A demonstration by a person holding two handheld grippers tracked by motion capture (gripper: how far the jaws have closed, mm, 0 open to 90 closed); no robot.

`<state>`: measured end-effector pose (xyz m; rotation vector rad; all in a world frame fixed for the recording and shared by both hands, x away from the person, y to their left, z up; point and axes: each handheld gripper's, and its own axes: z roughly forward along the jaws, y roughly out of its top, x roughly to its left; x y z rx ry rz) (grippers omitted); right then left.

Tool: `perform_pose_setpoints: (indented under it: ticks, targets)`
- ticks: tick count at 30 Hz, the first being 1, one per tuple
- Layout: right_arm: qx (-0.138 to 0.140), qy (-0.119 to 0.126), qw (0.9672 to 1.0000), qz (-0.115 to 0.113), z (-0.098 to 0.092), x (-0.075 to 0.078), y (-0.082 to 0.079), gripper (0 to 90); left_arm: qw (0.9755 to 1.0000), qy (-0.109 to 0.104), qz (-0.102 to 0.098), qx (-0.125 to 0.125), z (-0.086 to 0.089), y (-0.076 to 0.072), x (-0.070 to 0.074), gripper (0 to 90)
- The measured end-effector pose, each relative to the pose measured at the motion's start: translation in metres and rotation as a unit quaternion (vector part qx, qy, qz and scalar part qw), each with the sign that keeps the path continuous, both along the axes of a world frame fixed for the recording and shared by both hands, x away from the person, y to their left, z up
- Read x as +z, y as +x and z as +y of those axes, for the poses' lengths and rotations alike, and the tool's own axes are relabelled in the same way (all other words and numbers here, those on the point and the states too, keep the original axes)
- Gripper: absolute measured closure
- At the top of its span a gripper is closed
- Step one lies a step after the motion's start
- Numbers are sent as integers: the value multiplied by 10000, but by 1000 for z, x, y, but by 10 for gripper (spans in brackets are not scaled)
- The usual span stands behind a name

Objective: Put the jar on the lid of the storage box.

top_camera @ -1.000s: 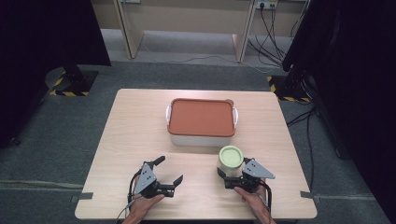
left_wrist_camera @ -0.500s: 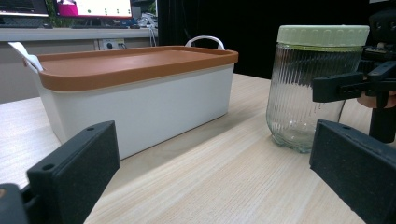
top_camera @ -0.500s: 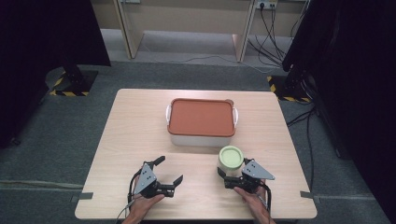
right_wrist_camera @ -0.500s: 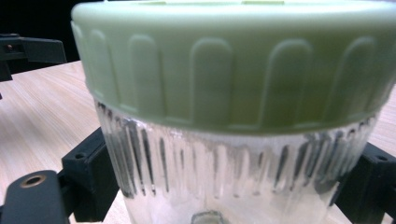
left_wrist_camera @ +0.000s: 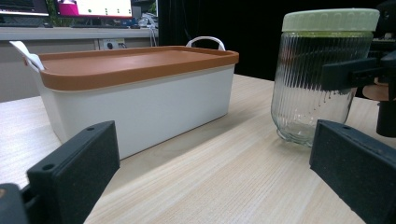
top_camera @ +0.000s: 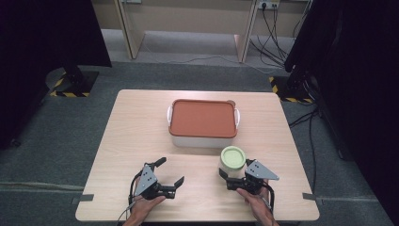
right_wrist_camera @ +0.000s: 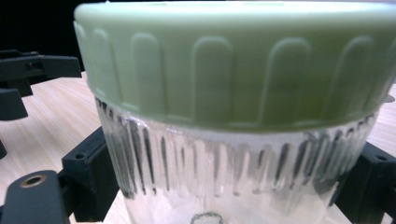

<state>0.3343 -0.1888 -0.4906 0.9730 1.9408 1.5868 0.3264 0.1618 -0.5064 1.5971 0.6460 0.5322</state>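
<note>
Right gripper [top_camera: 231, 176] lies level, jaws clamping the glass jar [top_camera: 233, 160]; left gripper [top_camera: 170, 178] rests spread.

On the desk [top_camera: 122, 141], the lidded box [top_camera: 202, 122] sits centre-back; the jar [top_camera: 233, 159] stands just before its right corner, between the right tongs [top_camera: 229, 176]; the left tongs [top_camera: 170, 173] lie well left.

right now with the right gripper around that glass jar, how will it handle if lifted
The jar looks empty, so probably light for its size. Its ribbed glass wall is stiff and may give the right gripper some bite, though glass can slip and break if dropped. It stands tall on the table, so a high push might tip it.
</note>
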Motion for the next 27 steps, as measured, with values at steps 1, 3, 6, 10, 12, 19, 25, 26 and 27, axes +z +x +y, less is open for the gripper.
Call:
perform_pose_setpoints:
  ticks: [1,3,6,10,12,19,25,26,27]
  targets:
    - [2,8,10000,-4,0,1,0,119,10000,-3,-1,-1,0,0,0,10]
    - [17,15,10000,-23,1,4,2,118,10000,-5,-2,-1,0,0,0,10]
    - [26,12,10000,-14,2,5,2,118,10000,-3,-3,-2,0,0,0,10]
    - [49,-7,10000,2,3,7,3,119,10000,-5,-1,0,0,0,0,10]
    - [61,-2,10000,13,3,7,3,119,10000,-3,-3,-1,0,0,0,10]
    - [23,12,10000,17,0,11,6,118,10000,-3,2,-3,0,0,0,10]
    - [51,-1,10000,-6,2,16,10,118,10000,-4,2,-4,0,0,0,10]
    - [54,4,10000,-6,2,16,10,118,10000,-2,3,-5,0,0,0,10]
    - [55,8,10000,-4,3,17,10,118,10000,1,4,-5,0,0,0,10]
